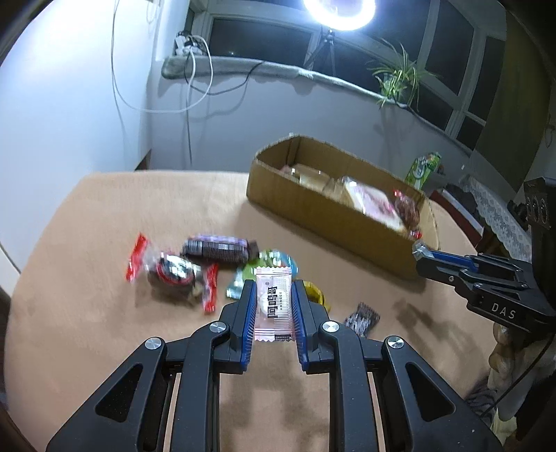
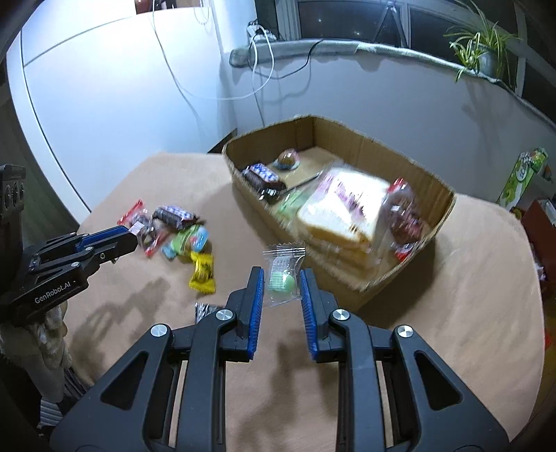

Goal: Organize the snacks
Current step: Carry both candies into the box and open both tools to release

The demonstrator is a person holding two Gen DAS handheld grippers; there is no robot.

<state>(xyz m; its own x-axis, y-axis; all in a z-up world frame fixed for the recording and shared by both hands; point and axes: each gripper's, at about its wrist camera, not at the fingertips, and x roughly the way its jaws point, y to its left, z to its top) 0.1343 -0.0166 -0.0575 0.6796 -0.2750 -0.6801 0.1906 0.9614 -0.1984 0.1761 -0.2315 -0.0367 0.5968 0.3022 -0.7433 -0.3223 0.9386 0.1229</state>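
My left gripper [image 1: 273, 288] is shut on a pale pink snack packet [image 1: 273, 306] with dark print, held above the tan tablecloth. My right gripper [image 2: 280, 278] is shut on a clear packet with a green sweet [image 2: 282, 276], lifted in front of the cardboard box [image 2: 361, 278]. The box holds a bag of sliced bread [image 2: 342, 212], a dark wrapped cake [image 2: 262, 177] and other snacks. Loose snacks lie in a pile on the cloth: a red-ended packet [image 1: 170, 271], a dark cookie roll [image 1: 217, 248], a green packet [image 1: 274, 260], a yellow sweet [image 2: 202, 271].
The round table's cloth [image 1: 104, 208] runs to a white wall on the left. A small dark wrapper [image 1: 361, 318] lies by my left gripper. A windowsill with cables, a potted plant [image 2: 483, 45] and a ring light [image 1: 338, 8] is behind. A green carton [image 2: 523, 177] stands at the right.
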